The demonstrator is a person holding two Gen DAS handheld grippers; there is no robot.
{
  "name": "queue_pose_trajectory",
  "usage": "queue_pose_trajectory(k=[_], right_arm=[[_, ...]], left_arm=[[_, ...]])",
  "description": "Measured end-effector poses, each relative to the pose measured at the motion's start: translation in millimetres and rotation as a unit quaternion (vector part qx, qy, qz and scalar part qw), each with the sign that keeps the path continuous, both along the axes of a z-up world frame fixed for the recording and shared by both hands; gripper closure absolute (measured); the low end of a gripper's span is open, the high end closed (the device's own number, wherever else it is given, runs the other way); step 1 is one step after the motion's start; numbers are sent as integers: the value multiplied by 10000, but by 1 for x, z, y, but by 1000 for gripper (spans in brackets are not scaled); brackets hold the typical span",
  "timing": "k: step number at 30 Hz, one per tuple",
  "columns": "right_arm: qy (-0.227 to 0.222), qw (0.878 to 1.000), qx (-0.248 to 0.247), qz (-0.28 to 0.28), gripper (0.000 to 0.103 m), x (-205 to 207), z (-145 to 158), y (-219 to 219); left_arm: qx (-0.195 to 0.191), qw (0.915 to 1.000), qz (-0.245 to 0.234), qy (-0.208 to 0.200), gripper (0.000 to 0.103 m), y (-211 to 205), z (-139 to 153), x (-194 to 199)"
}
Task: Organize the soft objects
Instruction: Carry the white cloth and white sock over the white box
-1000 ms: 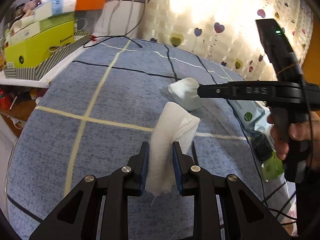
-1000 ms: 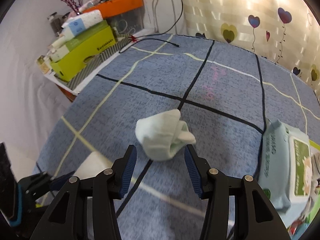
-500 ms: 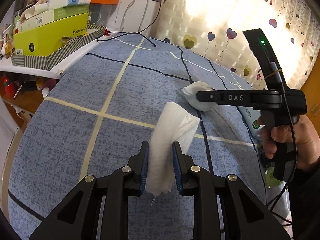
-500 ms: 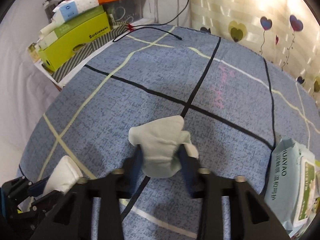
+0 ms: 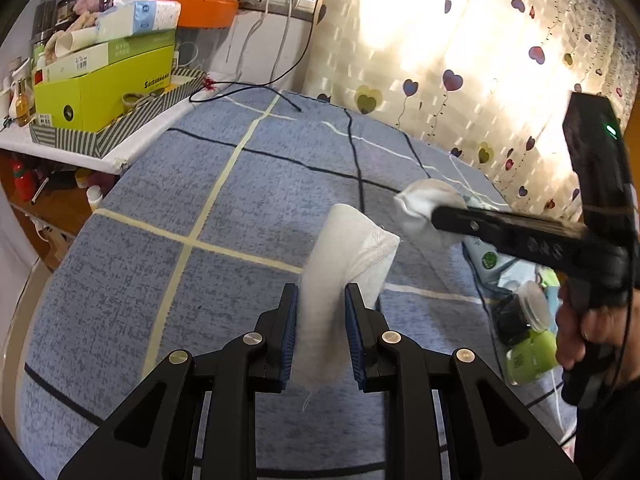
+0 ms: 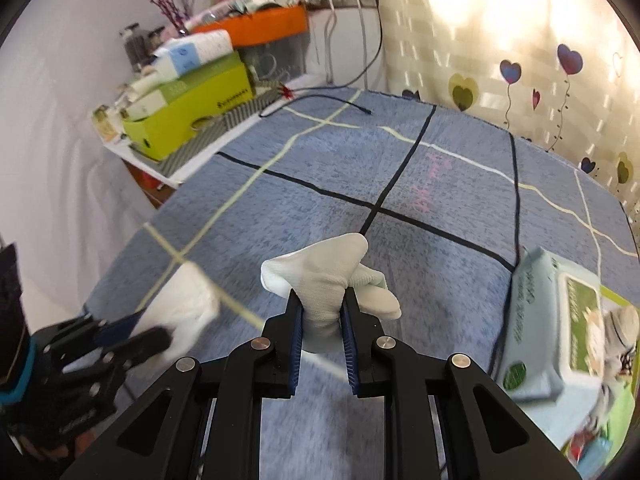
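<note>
L gripper point(image 5: 320, 312) is clamping a white folded cloth point(image 5: 344, 264): both blue pads are pressing its sides, and the cloth is sticking up and fwd out of the tips, w/ its lower end hanging behind them. It's raised off the blue blanket point(image 5: 168, 288), which is spreading below and ahead of the tongs, crossed by yellow and black lines.

R gripper point(image 6: 320, 316) has just been closing and is now pinching a pale green sock bundle point(image 6: 328, 276). The pads are squeezing its narrow middle; the bulk is bulging above and ahead of the tips, one lobe poking out to the R. In the L wrist view that same bundle is sitting fwd-right of the L tongs, at the end of the other tool's black finger, w/ a hand point(image 5: 588, 332) gripping the handle further R.

From the R wrist view the L tool w/ its white cloth is showing low on the L, blurred.

A wet-wipes pack point(image 6: 556, 320) is lying on the blanket to the R of the R tongs. Far ahead-left of both tongs a yellow-green box point(image 5: 100, 92) is sitting on a striped tray point(image 5: 116, 132), an orange bin point(image 5: 208, 10) behind it. A heart-print curtain point(image 5: 460, 60) is hanging ahead-right. A green jar point(image 5: 532, 352) w/ a clear lid is lying to the R of the L tongs, near the hand.
</note>
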State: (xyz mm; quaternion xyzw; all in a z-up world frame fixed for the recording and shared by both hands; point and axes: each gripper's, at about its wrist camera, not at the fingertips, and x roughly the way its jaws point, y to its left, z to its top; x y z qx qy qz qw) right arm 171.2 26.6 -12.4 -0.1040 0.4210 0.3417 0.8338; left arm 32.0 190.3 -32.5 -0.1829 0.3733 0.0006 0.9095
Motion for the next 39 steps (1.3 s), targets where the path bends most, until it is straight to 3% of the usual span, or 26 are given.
queue_pose_trajectory(k=[16, 39], right_arm=[[-343, 9984, 425, -171, 86, -65, 33, -78], [-658, 9927, 807, -613, 86, -97, 59, -170]], left_arm=[[62, 9994, -289, -193, 79, -58, 37, -8], [197, 9949, -904, -412, 79, -140, 70, -2]])
